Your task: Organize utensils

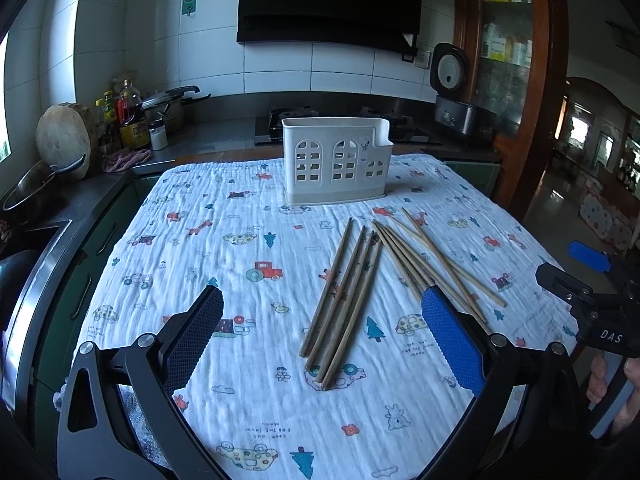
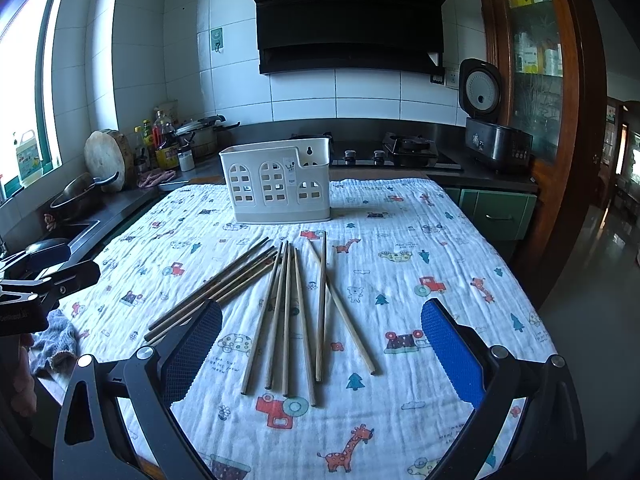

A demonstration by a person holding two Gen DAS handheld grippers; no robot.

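Chopsticks (image 2: 288, 312) loose on cloth (image 2: 400, 280), white caddy (image 2: 276, 180) behind (upright), stove (image 2: 400, 152) beyond

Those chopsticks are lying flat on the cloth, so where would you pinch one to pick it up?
Take an outer chopstick of the pale group, near its middle, coming straight down with the right tool, fingers either side of the thin shaft. It lies flat, angled away from its neighbours, so there is room beside it. The dark chopsticks lie bunched, harder to single out. The holder stands behind.
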